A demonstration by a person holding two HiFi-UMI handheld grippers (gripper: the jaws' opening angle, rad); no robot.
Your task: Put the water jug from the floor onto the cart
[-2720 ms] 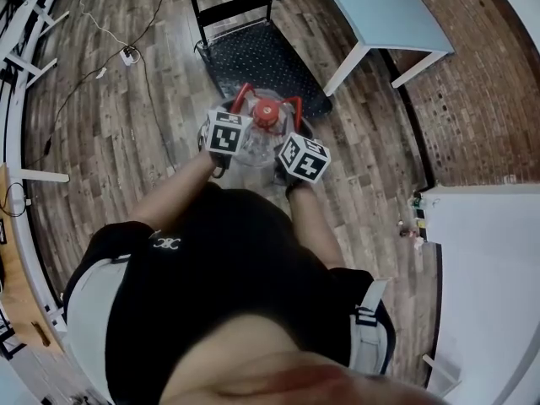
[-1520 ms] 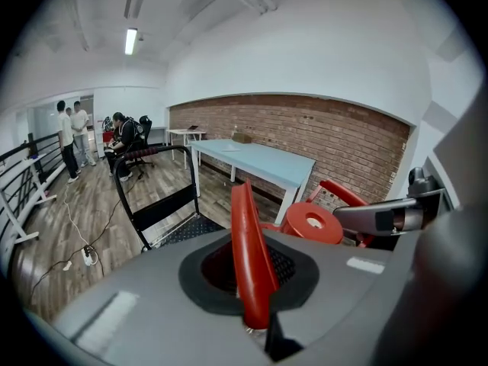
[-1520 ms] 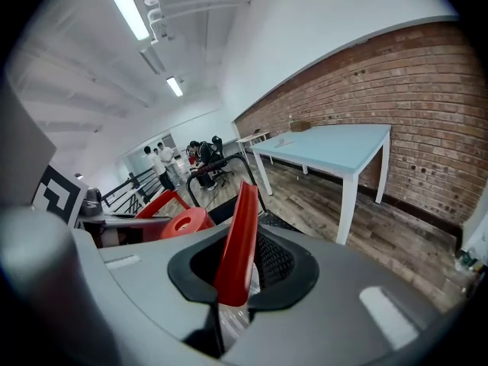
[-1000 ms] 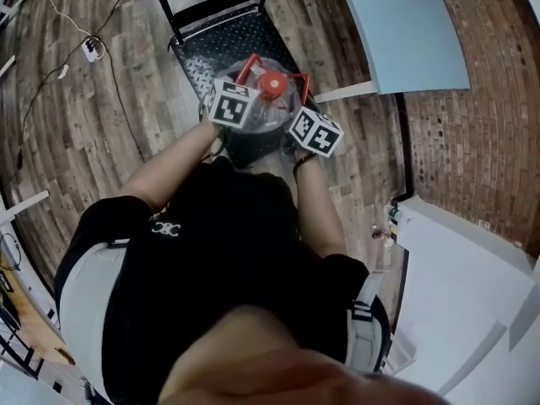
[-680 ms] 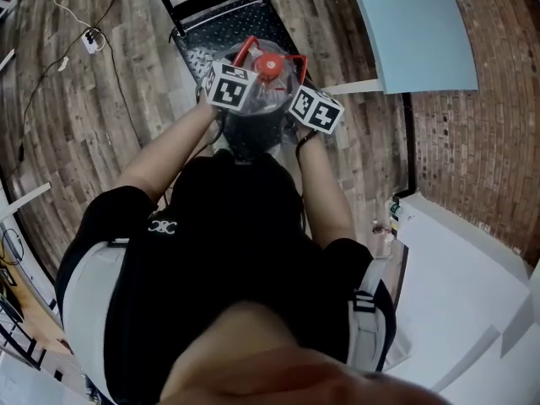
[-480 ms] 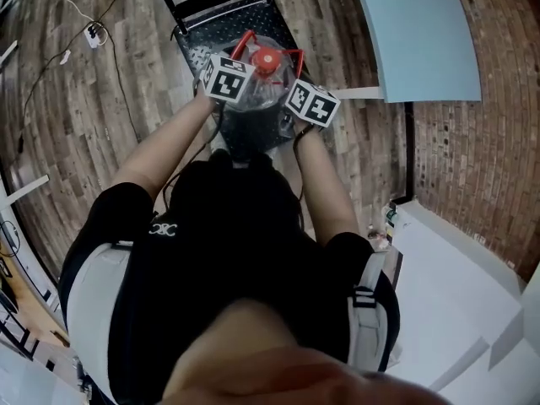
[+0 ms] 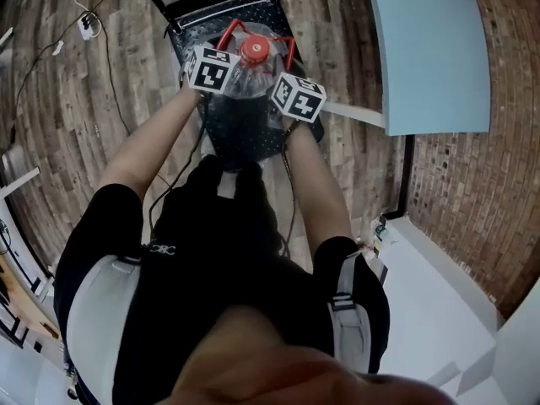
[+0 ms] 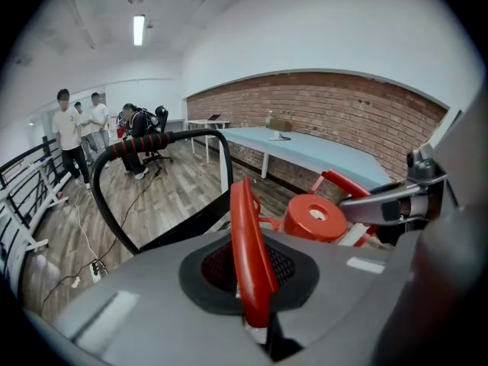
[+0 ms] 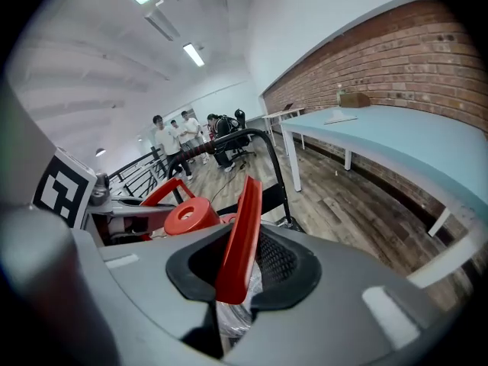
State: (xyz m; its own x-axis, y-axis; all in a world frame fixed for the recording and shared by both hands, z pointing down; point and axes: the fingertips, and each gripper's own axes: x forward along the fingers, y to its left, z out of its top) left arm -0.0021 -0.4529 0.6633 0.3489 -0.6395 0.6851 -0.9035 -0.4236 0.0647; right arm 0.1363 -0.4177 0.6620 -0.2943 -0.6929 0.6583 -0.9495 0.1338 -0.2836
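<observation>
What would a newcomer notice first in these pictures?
A clear water jug with a red cap is held over the black cart, at the top of the head view. The left gripper is shut on the left red handle; the right gripper, whose jaws have just been opening, has the right red handle between them and grips it.

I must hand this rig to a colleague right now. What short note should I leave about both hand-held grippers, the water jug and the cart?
Left hand-held gripper: shut on the jug's left red handle.
Right hand-held gripper: closed on the right red handle, which sits between its jaws; they have just opened a little.
Water jug: off the floor, over the cart deck; whether it rests there cannot be told.
Done: lift from the floor.
Left: set the jug down on the cart, then release both handles.
</observation>
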